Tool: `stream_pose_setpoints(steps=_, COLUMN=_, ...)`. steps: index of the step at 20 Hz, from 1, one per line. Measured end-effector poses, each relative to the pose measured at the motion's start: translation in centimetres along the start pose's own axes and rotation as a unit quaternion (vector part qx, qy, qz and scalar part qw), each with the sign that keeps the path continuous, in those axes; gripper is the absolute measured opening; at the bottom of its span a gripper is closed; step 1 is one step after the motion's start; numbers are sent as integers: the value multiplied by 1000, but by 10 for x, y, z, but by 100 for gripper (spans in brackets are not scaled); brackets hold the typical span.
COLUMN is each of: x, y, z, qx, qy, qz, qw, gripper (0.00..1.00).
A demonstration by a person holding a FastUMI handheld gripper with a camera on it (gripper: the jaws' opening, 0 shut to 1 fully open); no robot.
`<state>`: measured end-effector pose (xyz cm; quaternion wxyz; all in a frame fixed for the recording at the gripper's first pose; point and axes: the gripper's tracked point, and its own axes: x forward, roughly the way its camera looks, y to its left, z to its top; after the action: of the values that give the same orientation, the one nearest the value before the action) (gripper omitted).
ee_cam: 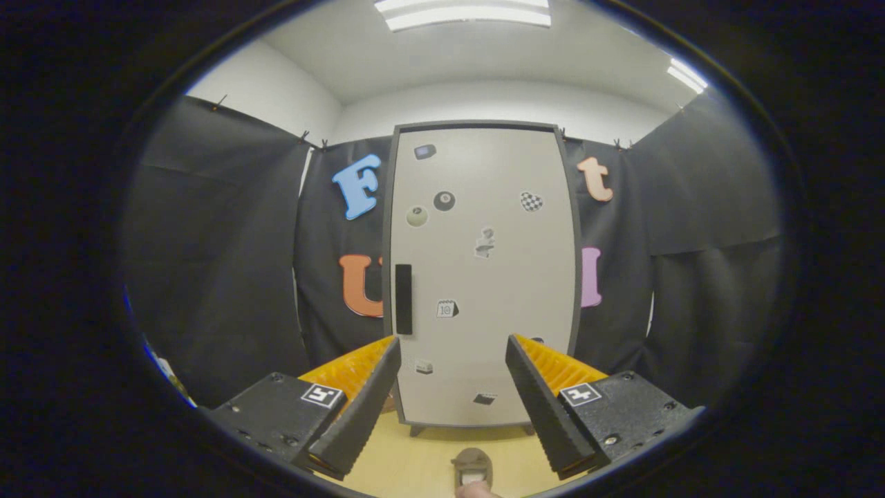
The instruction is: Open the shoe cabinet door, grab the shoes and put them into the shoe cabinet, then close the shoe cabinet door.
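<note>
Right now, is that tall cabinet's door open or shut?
Shut. The shoe cabinet door sits flush in its dark frame, black handle untouched; the open gripper hangs ahead of it, apart.

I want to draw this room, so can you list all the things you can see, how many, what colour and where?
shoe cabinet: one, pale grey door in a dark frame, shut, standing beyond the fingers against the black cloth wall
door handle: one, black, upright, on the door's edge above one finger
stickers: about ten, mixed colours, scattered over the door
shoe: one, brownish, on the floor between the fingers; partly cut off
floor: one, light wood, under the cabinet
ceiling lights: two, white, overhead
gripper: one, fingers open, nothing held, pointing at the cabinet
</note>
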<state>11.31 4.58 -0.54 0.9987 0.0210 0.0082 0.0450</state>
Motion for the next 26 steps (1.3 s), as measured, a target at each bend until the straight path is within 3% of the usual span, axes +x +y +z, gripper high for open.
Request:
stream_pose_setpoints(steps=3, x=39, y=26, z=9, qx=-8, qy=-11, qz=8, qw=1000, gripper=99)
stream_pose_setpoints(steps=9, x=129, y=92, z=3, qx=14, qy=8, qz=75, qw=997, gripper=99)
stream_pose_setpoints(steps=17, x=220, y=80, z=-29, qx=-22, qy=34, qz=16, qw=999, gripper=94)
stream_pose_setpoints(steps=19, x=233, y=76, z=-26, qx=-38, qy=32, qz=11, qw=999, gripper=86)
stream_pose_setpoints(steps=22, x=245, y=72, z=-22, qx=-45, qy=28, qz=11, qw=999, gripper=48)
stream_pose_setpoints(steps=23, x=245, y=73, z=-25, qx=-46, qy=34, qz=13, qw=998, gripper=42)
stream_pose_setpoints(steps=26, x=247, y=74, z=-27, qx=-36, qy=51, qz=27, qw=998, gripper=41)
